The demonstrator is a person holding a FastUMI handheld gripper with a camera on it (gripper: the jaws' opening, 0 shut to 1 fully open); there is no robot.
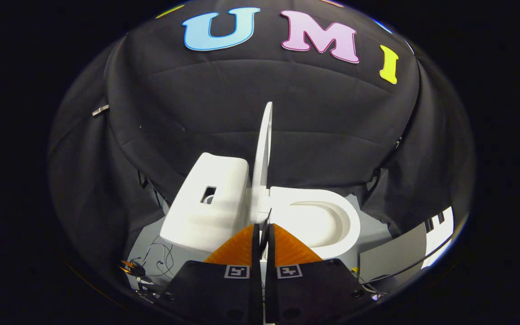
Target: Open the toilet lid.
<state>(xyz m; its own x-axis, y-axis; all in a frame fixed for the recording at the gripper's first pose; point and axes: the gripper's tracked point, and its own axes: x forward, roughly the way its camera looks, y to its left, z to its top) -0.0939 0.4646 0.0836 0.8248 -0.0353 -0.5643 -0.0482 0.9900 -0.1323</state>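
Already the toilet lid (263,153) stands upright, seen edge-on as a thin white blade just ahead of the gripper (263,228), its long axis running straight up from the hinge toward the black cloth wall (314,113). It is plain white and smooth, narrowing to a rounded top. The fingers are together, tips nearly touching, clamped on nothing. Beyond them to the left sits the white tank (208,203); to the right the open seat and bowl (321,219) lie exposed.
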